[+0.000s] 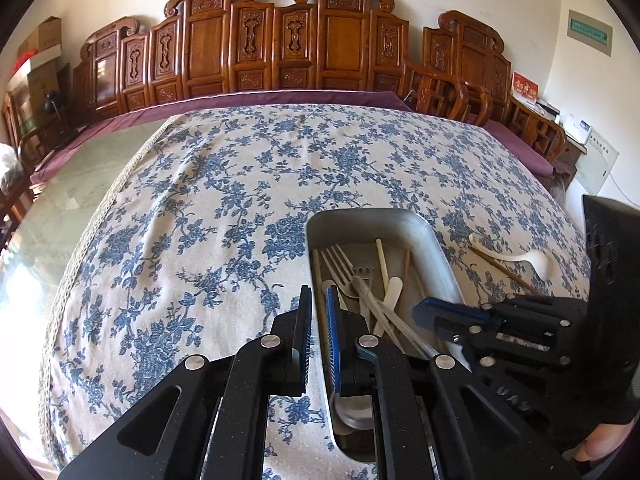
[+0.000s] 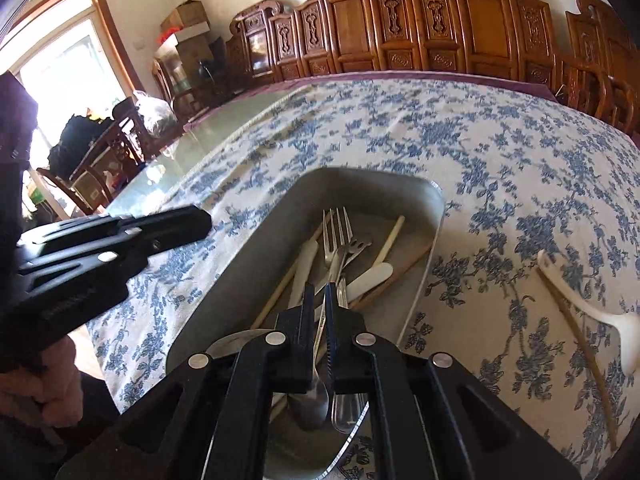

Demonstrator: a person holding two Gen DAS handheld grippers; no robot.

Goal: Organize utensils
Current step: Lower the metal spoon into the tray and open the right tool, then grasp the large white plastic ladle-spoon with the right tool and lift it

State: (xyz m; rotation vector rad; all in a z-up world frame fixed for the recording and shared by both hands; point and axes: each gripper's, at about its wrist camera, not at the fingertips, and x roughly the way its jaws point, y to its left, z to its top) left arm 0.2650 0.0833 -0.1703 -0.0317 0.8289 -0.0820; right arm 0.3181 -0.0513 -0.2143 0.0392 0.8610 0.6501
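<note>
A metal tray (image 1: 360, 222) (image 2: 360, 184) lies on the flowered tablecloth and holds forks (image 2: 338, 228), chopsticks and white plastic utensils. My right gripper (image 2: 319, 292) (image 1: 420, 310) is low over the tray's near half. It is shut on the thin handle of a metal spoon (image 2: 312, 400), whose bowl lies under the gripper. My left gripper (image 1: 319, 300) (image 2: 204, 220) hangs at the tray's left rim. It is shut, with nothing seen in its grip. To the right of the tray, a white spoon (image 1: 520, 258) (image 2: 580, 292) and a brown chopstick (image 1: 504, 270) (image 2: 580, 340) lie on the cloth.
Carved wooden chairs (image 1: 280, 48) line the table's far edge. Left of the cloth is bare glass tabletop (image 1: 80, 184). A person's hand (image 2: 40, 380) holds the left gripper's handle. Open cloth stretches beyond and to the left of the tray.
</note>
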